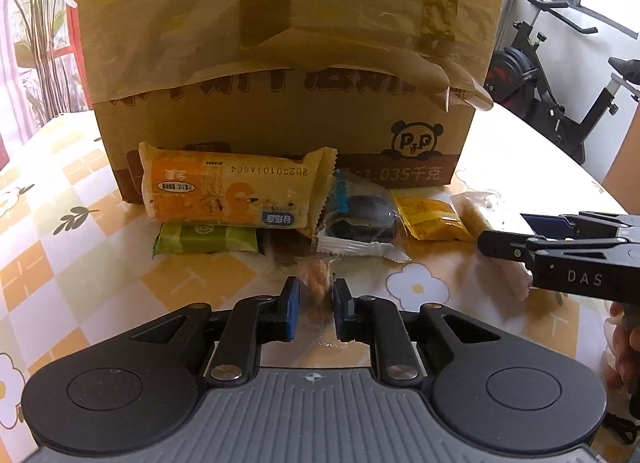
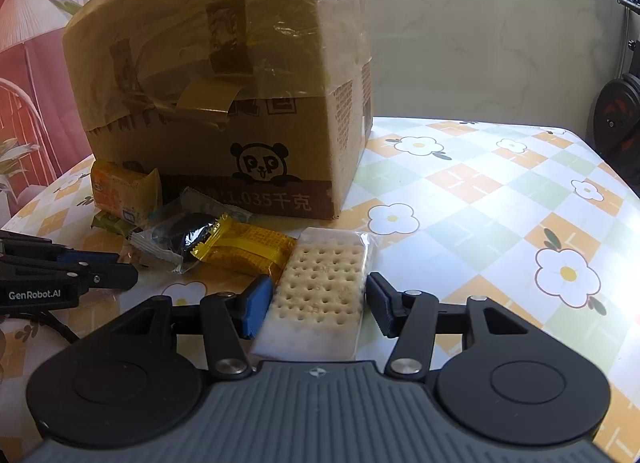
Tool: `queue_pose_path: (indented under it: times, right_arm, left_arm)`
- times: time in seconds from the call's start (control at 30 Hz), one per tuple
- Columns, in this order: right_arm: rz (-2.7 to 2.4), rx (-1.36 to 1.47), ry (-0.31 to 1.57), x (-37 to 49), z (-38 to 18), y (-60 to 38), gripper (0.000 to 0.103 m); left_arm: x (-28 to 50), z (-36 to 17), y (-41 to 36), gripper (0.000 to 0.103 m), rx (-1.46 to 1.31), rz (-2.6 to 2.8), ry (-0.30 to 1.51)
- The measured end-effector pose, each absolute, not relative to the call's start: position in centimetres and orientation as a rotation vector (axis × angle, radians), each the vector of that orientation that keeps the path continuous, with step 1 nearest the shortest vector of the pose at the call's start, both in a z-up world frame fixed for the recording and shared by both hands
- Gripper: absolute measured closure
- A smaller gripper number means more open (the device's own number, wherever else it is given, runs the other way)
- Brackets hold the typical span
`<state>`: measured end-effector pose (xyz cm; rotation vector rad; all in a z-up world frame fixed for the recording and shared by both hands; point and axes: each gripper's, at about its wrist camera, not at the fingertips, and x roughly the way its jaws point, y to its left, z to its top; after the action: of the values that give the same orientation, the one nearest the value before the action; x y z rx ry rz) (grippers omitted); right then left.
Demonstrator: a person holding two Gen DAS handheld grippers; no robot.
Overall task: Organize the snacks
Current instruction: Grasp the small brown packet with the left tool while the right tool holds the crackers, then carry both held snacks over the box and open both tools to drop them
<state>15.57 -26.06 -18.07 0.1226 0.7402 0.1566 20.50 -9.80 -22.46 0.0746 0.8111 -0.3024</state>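
Observation:
My left gripper (image 1: 316,292) is shut on a small clear-wrapped tan snack (image 1: 316,279), low over the floral tablecloth (image 1: 80,247). In the right wrist view it enters from the left as the left gripper (image 2: 124,266). My right gripper (image 2: 319,297) is shut on a clear pack of pale crackers (image 2: 324,283), its pads against both long sides. That right gripper (image 1: 506,230) shows side-on at the right edge of the left wrist view. Against the panda-printed cardboard box (image 1: 280,111) lie a large orange pack (image 1: 228,191), a green pack (image 1: 204,239), a dark cookie (image 1: 360,223) and a yellow pack (image 1: 432,219).
The taped cardboard box (image 2: 224,103) stands tall at the back of the table. The tablecloth (image 2: 500,199) is bare to its right. A hand (image 1: 624,347) holds the right gripper's handle. An exercise bike (image 1: 552,95) stands beyond the table's right edge and a plant (image 1: 36,23) at the far left.

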Motion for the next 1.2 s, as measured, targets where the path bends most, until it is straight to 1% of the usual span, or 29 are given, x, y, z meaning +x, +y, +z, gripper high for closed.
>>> queue_pose_path:
  times: [0.77,0.83,0.93,1.2]
  right_arm:
    - [0.114,-0.002,0.751,15.8,-18.3,-24.4,0.047]
    - [0.111,-0.004,0.75,15.7,-18.3,-24.3,0.049]
    - [0.105,0.032,0.752,15.5,-18.1,-24.9,0.053]
    - [0.055,0.191,0.673,13.1,-15.2,-27.8,0.054]
  left_arm:
    - [18.7,-22.5,-9.1,0.084,0.04,-0.329,0.803]
    - [18.5,-22.4,-8.8,0.084,0.035,-0.327,0.803]
    - [18.1,-22.0,-8.4,0.084,0.036,-0.321,0.78]
    - [17.7,-19.8,-7.8,0.084,0.014,-0.325,0.693]
